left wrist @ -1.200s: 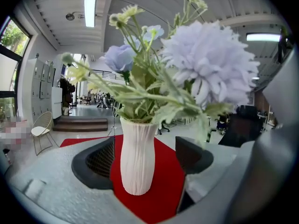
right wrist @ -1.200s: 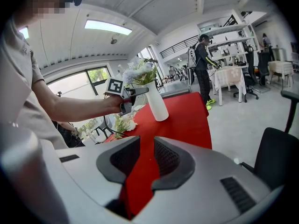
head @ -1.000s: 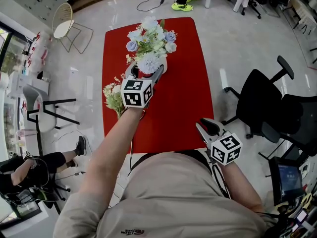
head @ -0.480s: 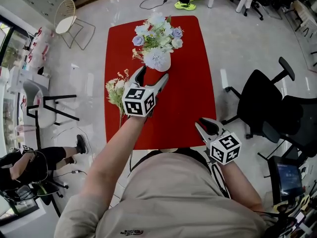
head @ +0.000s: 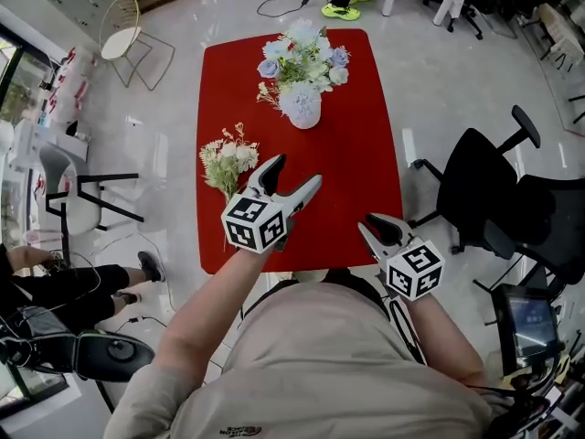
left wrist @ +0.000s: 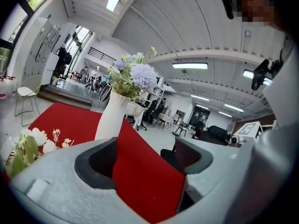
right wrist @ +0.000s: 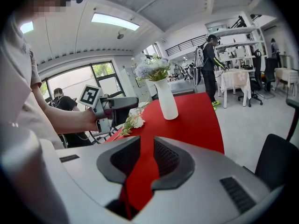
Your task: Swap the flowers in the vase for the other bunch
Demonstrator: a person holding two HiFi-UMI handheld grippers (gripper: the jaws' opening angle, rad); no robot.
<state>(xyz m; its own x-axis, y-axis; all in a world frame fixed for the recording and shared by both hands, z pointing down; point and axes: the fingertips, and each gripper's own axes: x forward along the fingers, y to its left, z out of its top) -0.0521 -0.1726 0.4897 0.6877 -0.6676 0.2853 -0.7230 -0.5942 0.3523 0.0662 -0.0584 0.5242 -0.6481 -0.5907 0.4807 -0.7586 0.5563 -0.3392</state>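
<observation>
Left gripper (head: 296,171) and right gripper (head: 369,224): jaws apart, empty. The flowers (head: 302,58) in the vase (head: 303,113), near the far edge of the table (head: 356,172), seem light and floppy. Pinch their stems at the rim.

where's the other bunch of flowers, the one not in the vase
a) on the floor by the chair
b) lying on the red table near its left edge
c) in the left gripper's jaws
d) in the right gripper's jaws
b: the loose bunch lies flat on the red table by its left edge, apart from the white vase, and the left gripper has open jaws with nothing between them.
</observation>
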